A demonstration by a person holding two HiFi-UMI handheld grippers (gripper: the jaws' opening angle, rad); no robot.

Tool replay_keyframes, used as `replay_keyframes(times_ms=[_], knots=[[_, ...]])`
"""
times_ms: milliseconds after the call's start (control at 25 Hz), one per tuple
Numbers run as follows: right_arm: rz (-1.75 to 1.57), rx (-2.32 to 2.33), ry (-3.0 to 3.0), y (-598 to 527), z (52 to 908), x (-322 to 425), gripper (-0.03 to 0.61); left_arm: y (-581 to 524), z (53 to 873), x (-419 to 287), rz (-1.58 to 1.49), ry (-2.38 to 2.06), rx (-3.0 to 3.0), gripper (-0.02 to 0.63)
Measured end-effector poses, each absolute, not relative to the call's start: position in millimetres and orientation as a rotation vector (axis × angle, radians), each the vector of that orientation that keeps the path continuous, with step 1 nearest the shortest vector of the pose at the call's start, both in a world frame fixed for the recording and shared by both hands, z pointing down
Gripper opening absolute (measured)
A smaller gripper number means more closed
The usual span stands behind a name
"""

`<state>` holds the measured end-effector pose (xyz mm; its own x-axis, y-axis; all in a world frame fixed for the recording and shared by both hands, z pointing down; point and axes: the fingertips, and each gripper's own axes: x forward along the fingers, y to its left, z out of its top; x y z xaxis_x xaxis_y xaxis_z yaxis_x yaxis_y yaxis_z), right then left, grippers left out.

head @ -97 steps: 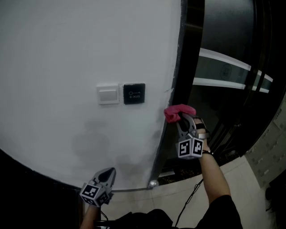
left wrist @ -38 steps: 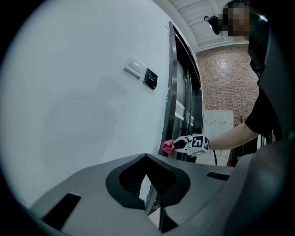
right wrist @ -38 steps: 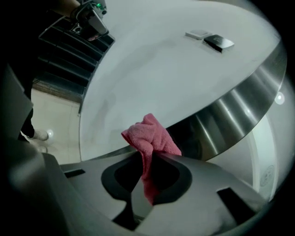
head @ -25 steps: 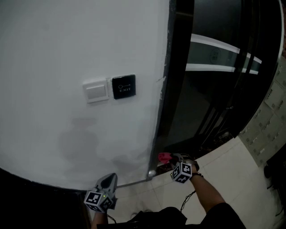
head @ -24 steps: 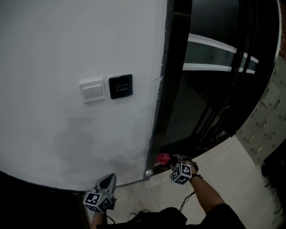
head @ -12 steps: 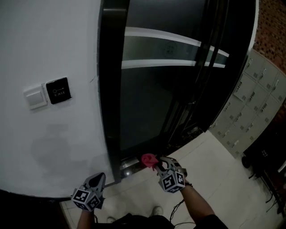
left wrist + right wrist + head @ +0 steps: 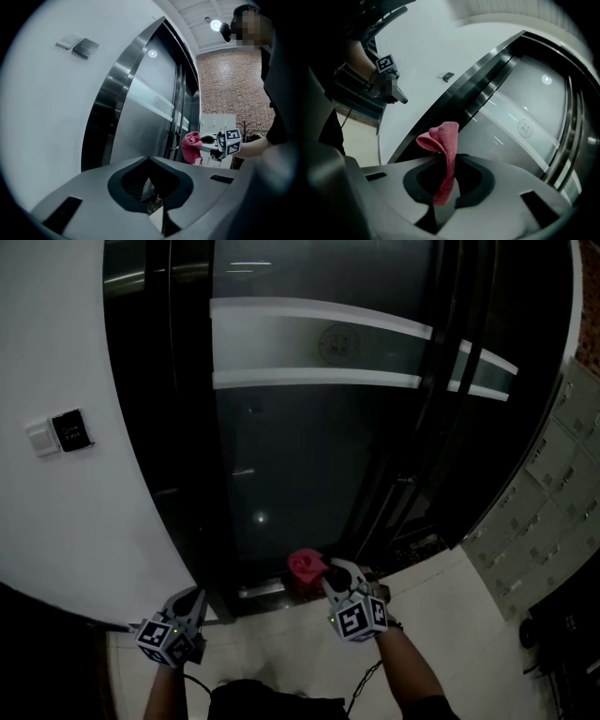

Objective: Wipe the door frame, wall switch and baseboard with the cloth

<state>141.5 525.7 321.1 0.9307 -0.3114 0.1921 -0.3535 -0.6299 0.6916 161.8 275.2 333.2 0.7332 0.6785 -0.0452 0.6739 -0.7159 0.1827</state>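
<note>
Two grippers, head view: the left gripper (image 7: 194, 596) is low by the foot of the white wall (image 7: 56, 334). The right gripper (image 7: 325, 574) is low in front of the dark glass door (image 7: 309, 456).
Cloth, head view: the pink cloth (image 7: 304, 564) is bunched at the right gripper's tip, near the door's bottom edge.
Wall switch, head view: the white wall switch (image 7: 39, 437) sits beside a black button (image 7: 72, 429), well apart from the cloth.
Left gripper view: its jaws are pressed together with nothing between them. Only this view shows a brick wall (image 7: 225, 84).
Right gripper view: its jaws are squeezed tight on the cloth (folded over at the top). The door frame (image 7: 480, 77) slants behind it.
</note>
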Motion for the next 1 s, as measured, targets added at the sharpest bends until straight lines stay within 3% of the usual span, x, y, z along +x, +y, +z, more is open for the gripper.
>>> replay_keyframes(times_ms=[560,1000], knots=[[-0.564,2.345,-0.869,438.5,147.9,308.4,0.051,224.6,294.4,237.8,-0.128,0.693,2.917,-0.009],[-1.235,1.799,-0.762,316.8,-24.0,362.3,0.051,193.4,263.0,184.4,-0.225,0.027,3.046,-0.009]])
